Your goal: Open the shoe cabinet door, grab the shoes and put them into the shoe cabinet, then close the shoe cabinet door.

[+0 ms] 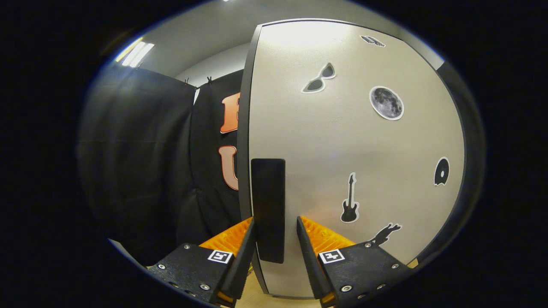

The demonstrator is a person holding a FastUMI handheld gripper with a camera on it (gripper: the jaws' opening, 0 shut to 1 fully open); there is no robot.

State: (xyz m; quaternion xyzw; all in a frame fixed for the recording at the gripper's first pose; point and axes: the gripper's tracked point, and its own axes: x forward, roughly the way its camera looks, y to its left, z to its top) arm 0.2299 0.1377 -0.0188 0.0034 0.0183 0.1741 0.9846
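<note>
Black cloth wall (141, 162) hangs in folds, clipped along top edge. Pale grey room wall (218, 64) above it. Ceiling light (136, 53) glows overhead. Strip of light wooden floor (252, 297) below.

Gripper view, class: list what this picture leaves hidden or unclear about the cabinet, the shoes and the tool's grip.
- Cabinet inside: hidden behind the door, so any shoes there can't be seen.
- Grip: the tool has its fingers on either side of the dark handle; whether both press on it can't be told.
- Door's lower edge: covered by the tool's body.
- Top sticker: too small and warped to identify.
</note>
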